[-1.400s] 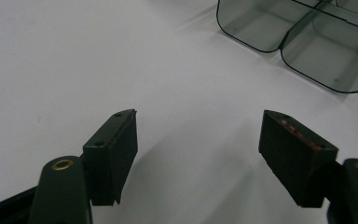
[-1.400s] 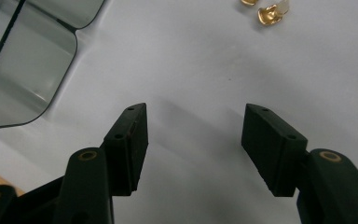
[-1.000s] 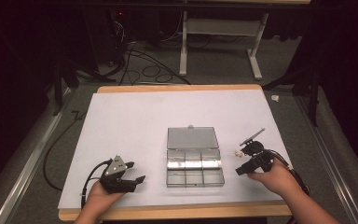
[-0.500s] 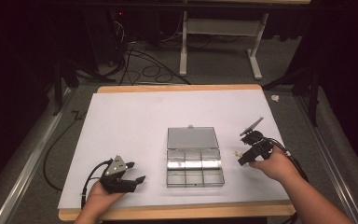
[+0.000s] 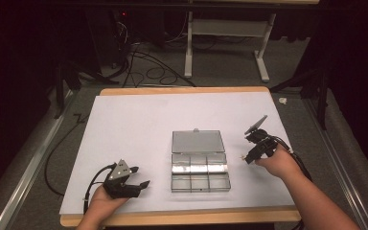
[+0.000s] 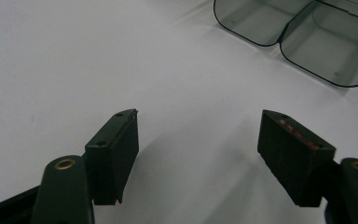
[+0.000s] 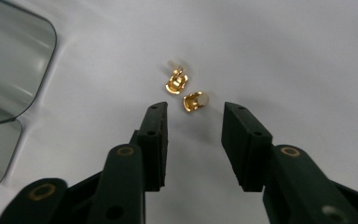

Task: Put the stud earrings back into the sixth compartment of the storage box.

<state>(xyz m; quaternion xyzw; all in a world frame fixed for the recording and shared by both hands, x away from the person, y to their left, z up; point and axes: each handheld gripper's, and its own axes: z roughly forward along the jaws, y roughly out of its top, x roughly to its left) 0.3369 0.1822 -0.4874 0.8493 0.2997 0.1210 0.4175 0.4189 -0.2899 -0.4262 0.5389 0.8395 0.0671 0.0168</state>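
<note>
Right tongs stand partly spread, their jaws having just been closing, with two small gold clips lying on the white table just beyond the tips, at the upper middle of the right gripper view; nothing is pinched yet. Left tongs rest spread wide over bare table at the lower left of the high view, holding nothing. The clear compartment box sits open at the middle of the high view, to the left of the right tongs.

The clips lie almost touching, so closing jaws could catch both, or nudge the nearer one away across the smooth sheet. Such small, rounded pieces may also pop out of a pinch.

Each clip's exact shape is hard to make out. Both gripper views cut off most of the box.
</note>
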